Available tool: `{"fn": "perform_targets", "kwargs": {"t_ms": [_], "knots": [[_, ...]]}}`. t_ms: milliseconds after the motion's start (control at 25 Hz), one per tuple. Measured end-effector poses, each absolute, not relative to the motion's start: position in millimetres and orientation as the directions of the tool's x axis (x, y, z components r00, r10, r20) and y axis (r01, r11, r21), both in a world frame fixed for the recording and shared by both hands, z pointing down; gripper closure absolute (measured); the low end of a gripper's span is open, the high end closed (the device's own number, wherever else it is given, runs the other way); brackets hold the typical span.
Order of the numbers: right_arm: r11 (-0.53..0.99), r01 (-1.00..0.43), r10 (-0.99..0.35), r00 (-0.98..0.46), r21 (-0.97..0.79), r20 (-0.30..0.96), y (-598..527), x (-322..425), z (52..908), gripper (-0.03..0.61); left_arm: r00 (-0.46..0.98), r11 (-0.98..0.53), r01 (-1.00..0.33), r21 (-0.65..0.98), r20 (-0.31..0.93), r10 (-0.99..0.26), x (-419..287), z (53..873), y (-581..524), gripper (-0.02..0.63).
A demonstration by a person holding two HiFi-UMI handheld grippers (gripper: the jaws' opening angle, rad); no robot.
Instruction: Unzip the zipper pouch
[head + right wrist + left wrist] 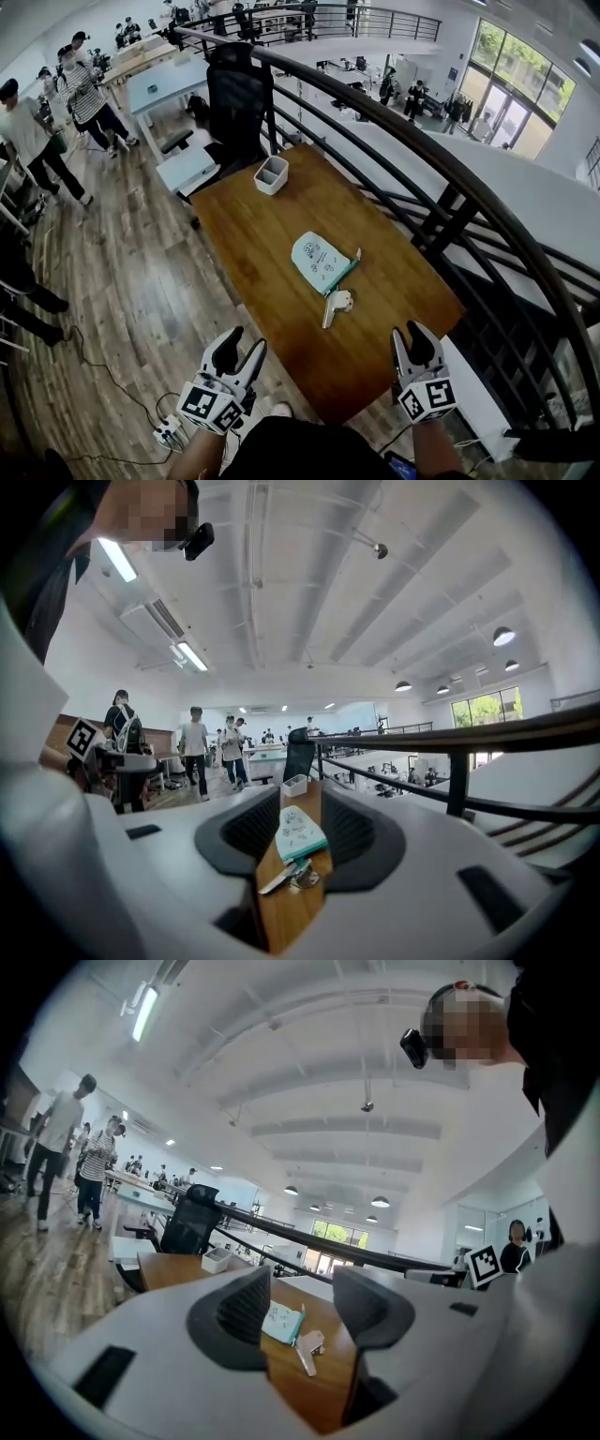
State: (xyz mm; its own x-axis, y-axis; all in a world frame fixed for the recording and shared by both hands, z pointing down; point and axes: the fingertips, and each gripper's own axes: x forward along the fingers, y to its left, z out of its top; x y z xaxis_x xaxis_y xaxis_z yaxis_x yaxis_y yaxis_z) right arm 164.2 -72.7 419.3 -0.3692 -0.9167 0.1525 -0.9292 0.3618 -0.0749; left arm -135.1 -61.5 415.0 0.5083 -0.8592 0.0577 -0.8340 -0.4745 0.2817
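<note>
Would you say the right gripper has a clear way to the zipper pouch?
Likely yes: the right gripper is open at the table edge; only a small metal item lies before the zipper pouch.

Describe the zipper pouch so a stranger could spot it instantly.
Start at the wooden table beside the black railing. The pouch lies flat near its middle. It is pale mint with a teal edge, unlike the white box at the far end.

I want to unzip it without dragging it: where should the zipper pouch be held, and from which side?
Probably pinch the zipper pouch at its plain left edge, opposite the teal zipper edge, coming from the near left with the left gripper. It lies flat with the zipper turned right, so this leaves the zipper free for the right gripper.
</note>
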Motion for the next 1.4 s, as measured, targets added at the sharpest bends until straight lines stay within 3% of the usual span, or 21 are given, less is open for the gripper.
{"fn": "perform_targets", "kwargs": {"t_ms": [240,760,1040,1400], "knots": [[0.455,-0.890,-0.860,-0.446,-0.021,0.247,-120,166,454,0.451,0.448,-0.404,-0.868,0.290,0.105,-0.888,-129,434,-77,0.397],[0.571,-0.783,-0.694,-0.621,-0.246,0.365,-199,164,532,0.457,0.305,-0.246,-0.935,0.256,0.225,-0.925,-96,464,-73,0.399],[0.504,-0.767,-0.645,-0.640,-0.398,0.417,-243,150,574,0.442,0.299,-0.237,-0.942,0.236,0.279,-0.913,-92,480,-70,0.403],[0.289,-0.739,-0.555,-0.647,-0.608,0.523,-274,137,631,0.397,0.317,-0.252,-0.939,0.235,0.298,-0.901,-93,490,-87,0.408]]}}
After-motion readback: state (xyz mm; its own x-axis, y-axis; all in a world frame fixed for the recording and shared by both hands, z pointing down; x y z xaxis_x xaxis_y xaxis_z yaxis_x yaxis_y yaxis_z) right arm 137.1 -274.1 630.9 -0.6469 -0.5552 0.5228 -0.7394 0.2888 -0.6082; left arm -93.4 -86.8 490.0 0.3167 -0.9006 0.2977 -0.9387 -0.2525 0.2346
